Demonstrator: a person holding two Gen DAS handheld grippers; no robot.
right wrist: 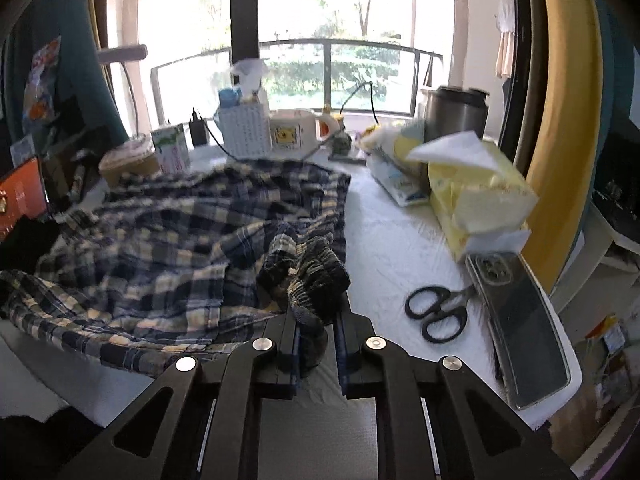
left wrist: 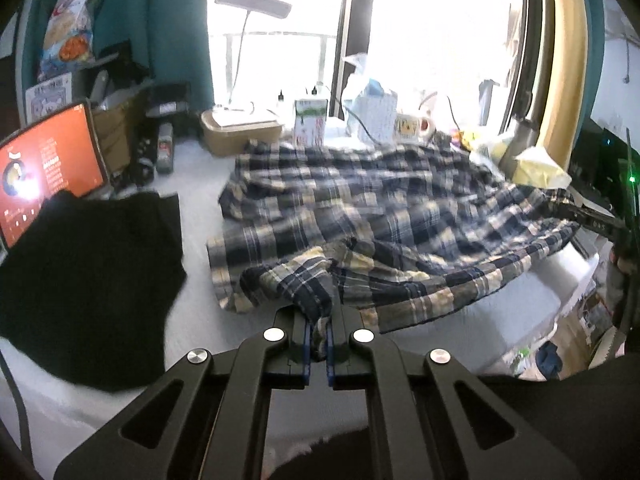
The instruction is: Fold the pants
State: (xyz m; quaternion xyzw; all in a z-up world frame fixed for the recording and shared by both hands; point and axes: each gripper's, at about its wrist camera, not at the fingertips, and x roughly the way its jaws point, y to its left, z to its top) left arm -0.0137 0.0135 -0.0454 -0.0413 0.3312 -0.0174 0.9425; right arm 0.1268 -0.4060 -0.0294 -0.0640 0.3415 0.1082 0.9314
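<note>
Two grippers are each clamped on a bunch of the plaid pants, which are spread in loose folds over the white table between the near edge and the clutter along the far window side. The left gripper is nearly closed on a gathered corner of cloth at the near edge, and the right gripper is held narrow around the ribbed, elastic part that looks like the waistband. In the left view the far right edge of the cloth is seen lifted off the table where it is pinched. The step in hand is judged to be the carrying of the gripped edge across for a fold, with the blur in the cloth suggesting motion. Both pinches are called on next to be kept level and moved together, so that the fabric is laid flat and not dragged. Care is needed near the scissors, the phone and the tissue pack at the right, and the dark garment at the left.
</note>
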